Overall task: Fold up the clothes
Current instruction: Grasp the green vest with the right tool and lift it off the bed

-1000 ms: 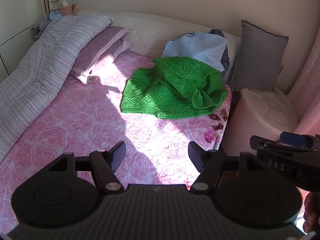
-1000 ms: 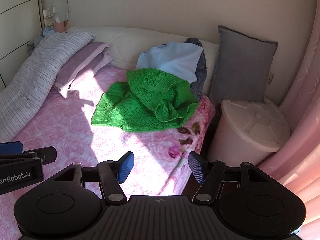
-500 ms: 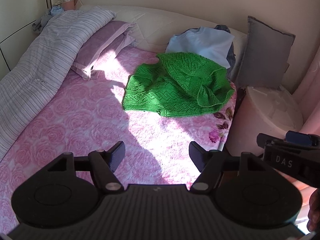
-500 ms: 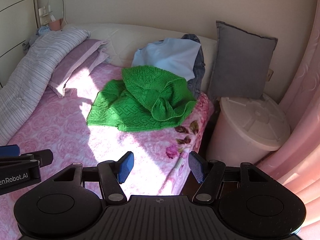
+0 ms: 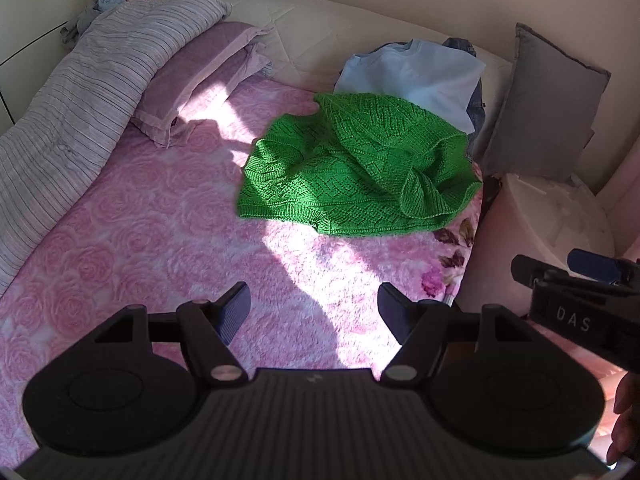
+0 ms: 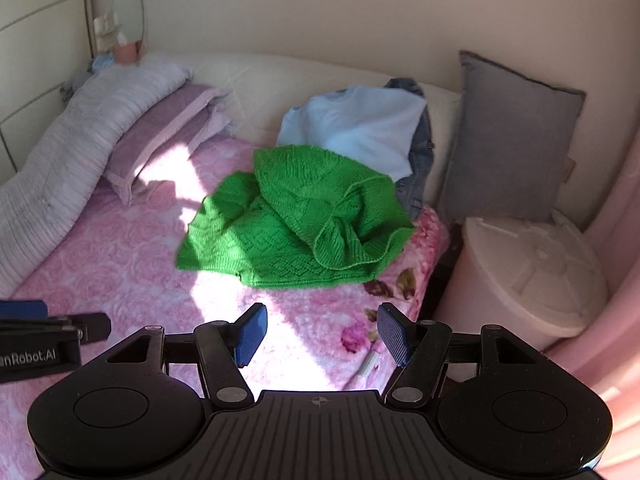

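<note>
Green knit sweater (image 5: 356,172) lies crumpled and unfolded on the bed (image 5: 168,216), both claws, left claw (image 5: 314,312) and right claw (image 6: 319,334), wide and empty, so folding has not begun.

green knit sweater (image 5: 360,176), crumpled, on bed

Both your wrist cameras look forward and down over the pink bedspread (image 5: 152,216) from its near side — left view further left, right view nearer the bed's edge — sharing the green sweater (image 5: 352,176) and headboard end.
</note>
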A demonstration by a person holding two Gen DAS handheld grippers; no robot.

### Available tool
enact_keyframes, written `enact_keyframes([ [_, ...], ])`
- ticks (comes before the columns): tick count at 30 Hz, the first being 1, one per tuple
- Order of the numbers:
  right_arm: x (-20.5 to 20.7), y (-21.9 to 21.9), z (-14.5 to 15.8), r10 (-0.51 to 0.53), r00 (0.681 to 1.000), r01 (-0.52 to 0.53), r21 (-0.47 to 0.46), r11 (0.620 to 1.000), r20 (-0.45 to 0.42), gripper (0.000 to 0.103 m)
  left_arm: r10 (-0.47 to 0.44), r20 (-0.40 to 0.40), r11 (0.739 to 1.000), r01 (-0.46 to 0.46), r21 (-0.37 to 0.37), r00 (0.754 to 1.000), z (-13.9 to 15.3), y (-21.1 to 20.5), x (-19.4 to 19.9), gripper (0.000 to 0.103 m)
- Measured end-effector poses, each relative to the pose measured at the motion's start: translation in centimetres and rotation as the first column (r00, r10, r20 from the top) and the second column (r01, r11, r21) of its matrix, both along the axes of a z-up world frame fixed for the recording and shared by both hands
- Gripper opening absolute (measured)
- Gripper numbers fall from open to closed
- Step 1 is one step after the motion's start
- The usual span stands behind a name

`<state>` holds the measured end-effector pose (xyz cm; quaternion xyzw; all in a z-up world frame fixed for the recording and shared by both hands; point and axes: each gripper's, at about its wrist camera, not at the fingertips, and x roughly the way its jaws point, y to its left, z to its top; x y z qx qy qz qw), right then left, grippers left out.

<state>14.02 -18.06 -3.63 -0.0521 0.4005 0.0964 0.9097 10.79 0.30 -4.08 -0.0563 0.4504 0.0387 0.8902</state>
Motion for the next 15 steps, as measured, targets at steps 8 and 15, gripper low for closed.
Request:
enact_keyframes([
  [8,8.3,-1.9,-2.2,0.068,0.996,-0.07,-0.03,0.997,-0.062,0.064,0.025,-0.045,1.0,-0.026,-0.016,0.999,-2.0,-1.8,8.3,0.067],
  [15,16.1,-3.2,-3.2,0.143,0.986,-0.147,-0.047,0.988,-0.089,0.064,0.063,-0.072,0.996,-0.068,-0.064,0.995,-2.8,-2.8,16.8,0.067],
])
